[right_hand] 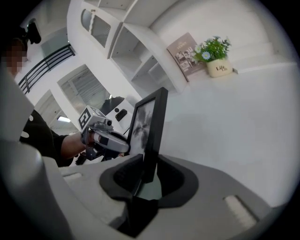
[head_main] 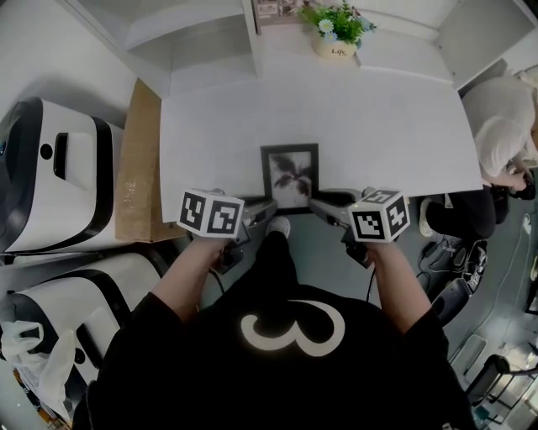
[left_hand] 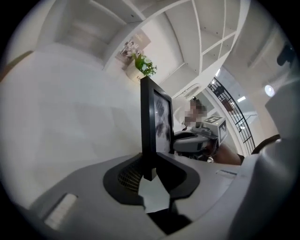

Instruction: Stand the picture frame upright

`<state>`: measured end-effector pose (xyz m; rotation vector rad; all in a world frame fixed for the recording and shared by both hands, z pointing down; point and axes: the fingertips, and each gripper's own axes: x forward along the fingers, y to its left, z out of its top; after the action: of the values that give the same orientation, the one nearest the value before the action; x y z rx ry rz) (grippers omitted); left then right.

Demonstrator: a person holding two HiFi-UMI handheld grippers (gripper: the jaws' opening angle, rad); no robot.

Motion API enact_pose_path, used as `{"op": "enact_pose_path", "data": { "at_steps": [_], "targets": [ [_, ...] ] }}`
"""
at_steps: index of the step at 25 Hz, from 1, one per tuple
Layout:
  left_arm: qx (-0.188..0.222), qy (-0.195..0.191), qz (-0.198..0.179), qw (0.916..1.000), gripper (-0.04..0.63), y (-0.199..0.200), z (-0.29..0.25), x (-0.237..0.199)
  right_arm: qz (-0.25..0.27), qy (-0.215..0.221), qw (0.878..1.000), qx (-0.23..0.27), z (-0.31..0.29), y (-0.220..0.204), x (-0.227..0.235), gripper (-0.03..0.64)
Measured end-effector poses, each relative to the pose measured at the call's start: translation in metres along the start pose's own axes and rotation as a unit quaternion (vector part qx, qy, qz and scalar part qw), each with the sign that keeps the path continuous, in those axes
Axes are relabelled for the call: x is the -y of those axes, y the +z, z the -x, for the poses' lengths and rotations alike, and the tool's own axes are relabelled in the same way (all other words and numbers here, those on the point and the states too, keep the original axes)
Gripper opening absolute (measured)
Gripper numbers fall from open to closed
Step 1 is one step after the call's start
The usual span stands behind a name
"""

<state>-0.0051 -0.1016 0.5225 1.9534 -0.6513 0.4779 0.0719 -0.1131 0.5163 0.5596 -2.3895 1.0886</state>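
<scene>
A black picture frame (head_main: 290, 175) with a dark flower print stands near the front edge of the white table (head_main: 387, 126). Both grippers hold it by its sides. My left gripper (head_main: 266, 208) pinches the frame's left edge, and in the left gripper view the thin black frame (left_hand: 151, 126) rises edge-on from between the jaws (left_hand: 149, 174). My right gripper (head_main: 319, 205) grips the right edge, and the frame (right_hand: 151, 133) sits between its pads (right_hand: 146, 180), nearly upright. Each gripper shows in the other's view: the right gripper (left_hand: 194, 140) and the left gripper (right_hand: 104, 140).
A potted plant (head_main: 339, 29) and a printed card (head_main: 277, 10) stand at the table's far side under white shelves. A cardboard sheet (head_main: 139, 159) leans at the table's left edge, beside white machines (head_main: 50, 168). A person (head_main: 504, 126) sits at the right end.
</scene>
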Motion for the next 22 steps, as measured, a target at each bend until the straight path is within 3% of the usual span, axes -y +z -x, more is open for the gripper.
{"op": "enact_pose_path", "data": {
  "at_steps": [4, 8, 14, 22],
  "targets": [
    [0.025, 0.029, -0.063, 0.9973, 0.087, 0.034, 0.003, 0.001, 0.057, -0.028, 0.998, 0.021, 0.004, 0.028, 0.008, 0.101],
    [0.05, 0.064, -0.123, 0.9891, 0.089, 0.071, 0.004, 0.0, 0.109, -0.072, 0.99, 0.046, 0.01, 0.059, 0.018, 0.101],
    [0.112, 0.11, -0.236, 0.9588, 0.089, 0.129, 0.009, 0.007, 0.182, -0.142, 0.969, 0.09, 0.018, 0.113, 0.034, 0.101],
    [0.16, 0.142, -0.319, 0.9233, 0.094, 0.188, 0.009, -0.015, 0.239, -0.2, 0.942, 0.12, 0.005, 0.169, 0.059, 0.103]
  ]
}}
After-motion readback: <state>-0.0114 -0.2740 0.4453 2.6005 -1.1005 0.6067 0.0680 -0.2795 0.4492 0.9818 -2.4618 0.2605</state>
